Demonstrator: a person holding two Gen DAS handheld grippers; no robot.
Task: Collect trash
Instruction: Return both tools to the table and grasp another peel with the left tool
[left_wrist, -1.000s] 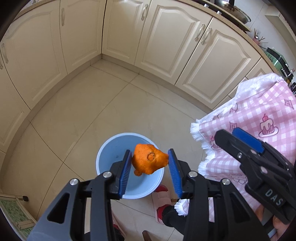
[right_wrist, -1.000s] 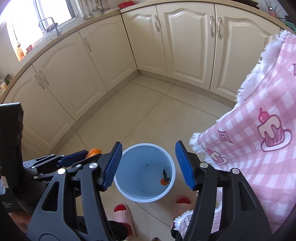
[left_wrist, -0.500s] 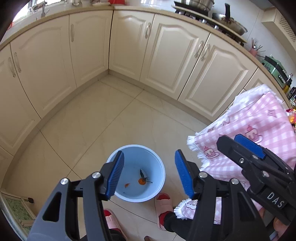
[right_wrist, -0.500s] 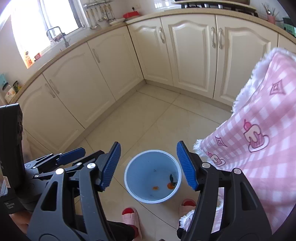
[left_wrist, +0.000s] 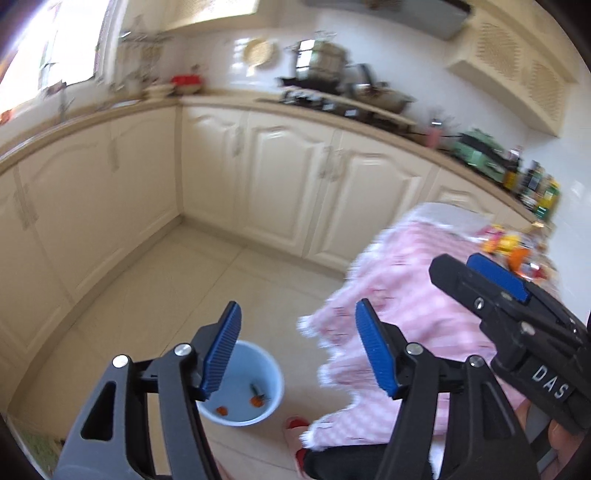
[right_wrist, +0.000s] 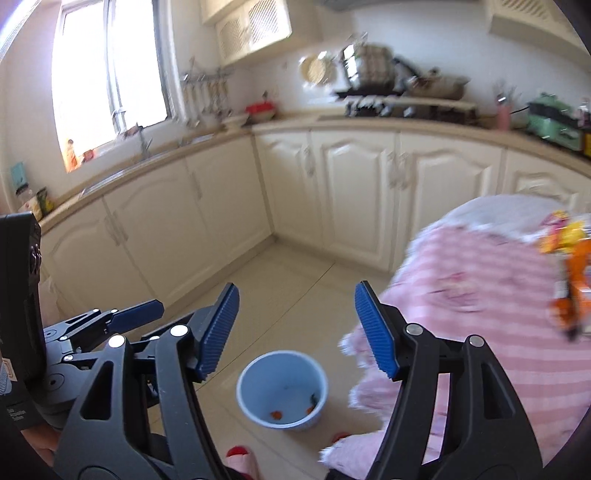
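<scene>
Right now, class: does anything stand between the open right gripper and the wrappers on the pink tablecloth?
Nothing visible does. The right gripper is empty, and the wrappers lie uncovered on the pink tablecloth, up and to its right.

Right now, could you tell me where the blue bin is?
The bin stands on the floor tiles low in both views, left of the pink tablecloth.

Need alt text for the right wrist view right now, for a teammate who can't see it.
The right claw is open and empty above a light blue bin on the tiled kitchen floor, small orange scraps at its bottom. A pink checked tablecloth hangs at right.
</scene>
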